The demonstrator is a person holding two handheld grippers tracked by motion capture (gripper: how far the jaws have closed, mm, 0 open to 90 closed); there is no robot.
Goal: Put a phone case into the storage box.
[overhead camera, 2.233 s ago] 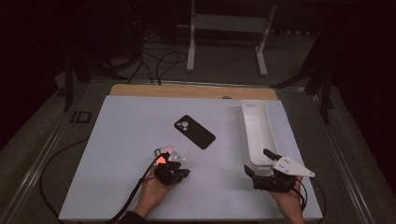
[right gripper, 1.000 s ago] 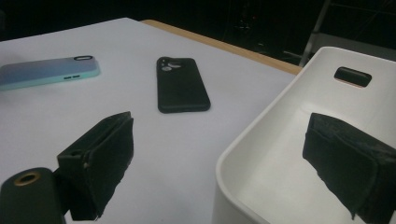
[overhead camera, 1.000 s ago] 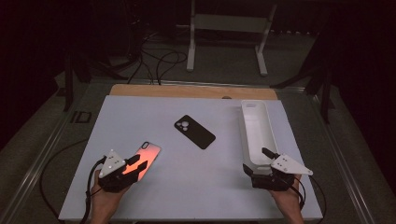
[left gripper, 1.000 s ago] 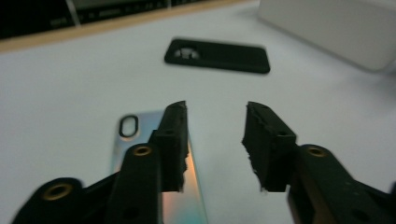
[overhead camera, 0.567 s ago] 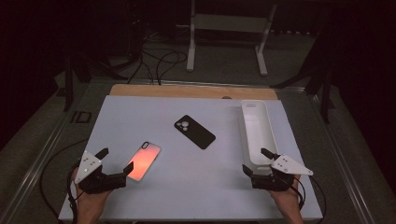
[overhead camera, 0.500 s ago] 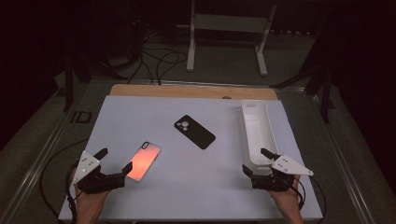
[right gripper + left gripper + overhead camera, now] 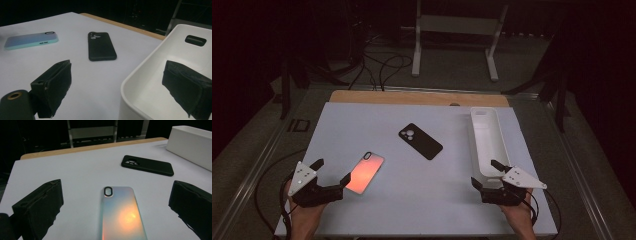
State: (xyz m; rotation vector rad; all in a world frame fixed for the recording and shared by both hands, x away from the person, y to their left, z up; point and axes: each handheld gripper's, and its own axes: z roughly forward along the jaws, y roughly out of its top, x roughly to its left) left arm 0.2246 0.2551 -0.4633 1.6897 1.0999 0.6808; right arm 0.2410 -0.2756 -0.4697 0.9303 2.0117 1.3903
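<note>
With my left gripper (image 7: 331, 176) spread wide and empty at lower left, the iridescent phone case (image 7: 365, 173) lies released just beside it, while my right gripper (image 7: 487, 175), open, waits at the white tray (image 7: 484, 142).

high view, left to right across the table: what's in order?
left gripper → iridescent phone case → black phone case → white bin → right gripper. The right gripper sits at the bin's near end, so those last two overlap somewhat.
</note>
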